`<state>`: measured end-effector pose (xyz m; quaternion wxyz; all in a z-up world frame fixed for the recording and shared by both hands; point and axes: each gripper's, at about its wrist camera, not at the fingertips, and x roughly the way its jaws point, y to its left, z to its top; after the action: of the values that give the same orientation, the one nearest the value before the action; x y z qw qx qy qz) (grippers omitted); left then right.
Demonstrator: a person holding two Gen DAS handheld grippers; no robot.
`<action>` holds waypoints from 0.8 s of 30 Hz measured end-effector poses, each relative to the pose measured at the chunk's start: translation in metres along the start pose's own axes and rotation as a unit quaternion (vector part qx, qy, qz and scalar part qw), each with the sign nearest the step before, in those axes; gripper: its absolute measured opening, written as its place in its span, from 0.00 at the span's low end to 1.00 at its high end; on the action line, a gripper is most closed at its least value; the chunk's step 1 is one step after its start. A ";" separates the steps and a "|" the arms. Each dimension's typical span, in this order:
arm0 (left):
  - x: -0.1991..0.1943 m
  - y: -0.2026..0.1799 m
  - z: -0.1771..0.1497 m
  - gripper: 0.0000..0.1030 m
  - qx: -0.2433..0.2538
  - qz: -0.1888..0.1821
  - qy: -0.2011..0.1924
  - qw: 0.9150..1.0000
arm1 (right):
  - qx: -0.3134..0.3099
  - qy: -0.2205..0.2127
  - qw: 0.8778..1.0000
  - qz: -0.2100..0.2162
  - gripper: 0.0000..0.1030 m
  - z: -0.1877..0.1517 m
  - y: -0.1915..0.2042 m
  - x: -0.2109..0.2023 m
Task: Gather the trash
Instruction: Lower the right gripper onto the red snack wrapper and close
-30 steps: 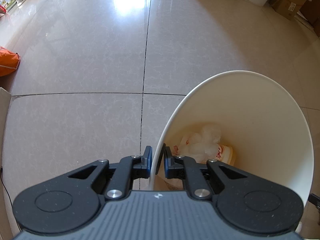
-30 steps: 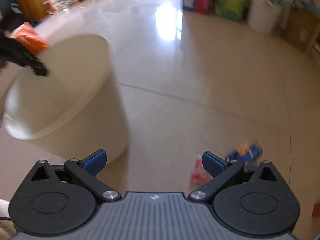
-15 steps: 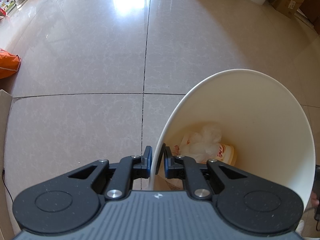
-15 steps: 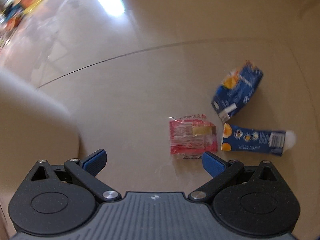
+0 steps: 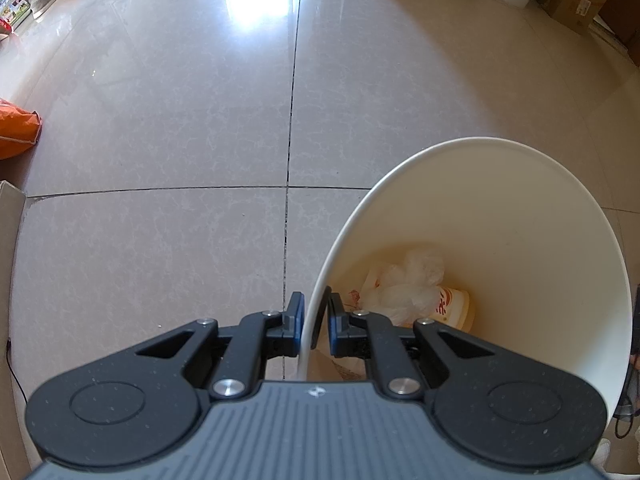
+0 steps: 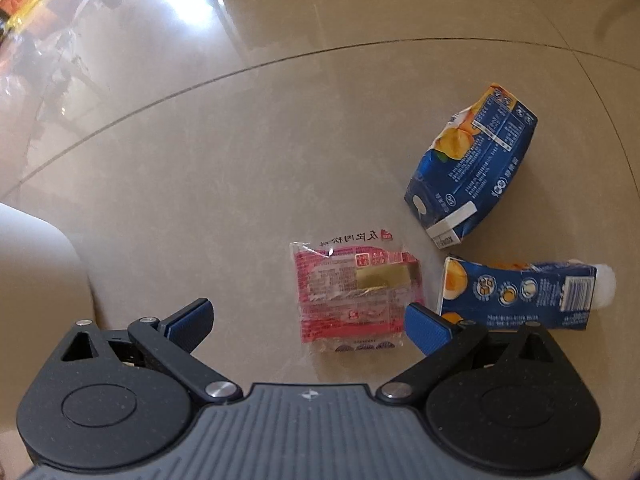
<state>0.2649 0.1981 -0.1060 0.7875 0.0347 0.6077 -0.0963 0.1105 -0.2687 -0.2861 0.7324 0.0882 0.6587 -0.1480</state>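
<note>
Left gripper point(image 5: 314, 322) is clamped on the near rim of the white bucket point(image 5: 540, 240), one pad outside the wall, one inside, so the bucket is held at about 4 o'clock in the left view. Inside, at the bottom: crumpled clear plastic bag point(image 5: 404, 280) and a paper cup point(image 5: 454, 306) lying on its side. So some trash is already collected.

Right gripper point(image 6: 308, 320) is spread wide and empty, pointing down at the floor point(image 6: 240, 160). Just ahead of its fingertips, slightly toward 1 o'clock, lies the red snack wrapper point(image 6: 352, 296), flat on the tile, between the pad lines but not touched. At 2 o'clock, just beside the right pad, is a flattened blue juice carton point(image 6: 520, 294). Further out at 1 o'clock is a second blue carton point(image 6: 472, 168), crumpled. Bucket wall shows at 9 o'clock.

Judgement: partway through. Three pieces left on the floor; wrapper looks like the next pick. It's thin and flat, so pinching it off smooth tile could slip.
</note>
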 end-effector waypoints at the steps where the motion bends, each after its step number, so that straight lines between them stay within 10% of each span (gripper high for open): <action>1: 0.000 -0.001 0.000 0.10 0.001 0.001 0.000 1.000 | -0.003 0.001 1.000 -0.010 1.00 0.000 0.001 0.005; 11: 0.001 -0.002 0.000 0.10 0.003 0.002 0.000 1.000 | 0.006 0.007 0.999 -0.042 0.94 -0.002 0.006 0.024; 24: 0.000 -0.002 0.000 0.10 0.001 0.002 -0.001 1.000 | -0.024 0.020 0.998 -0.056 0.47 -0.025 0.026 0.023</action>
<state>0.2642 0.1958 -0.1059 0.7881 0.0369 0.6070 -0.0953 0.0980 -0.2389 -0.3135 0.7115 0.0367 0.6807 -0.1707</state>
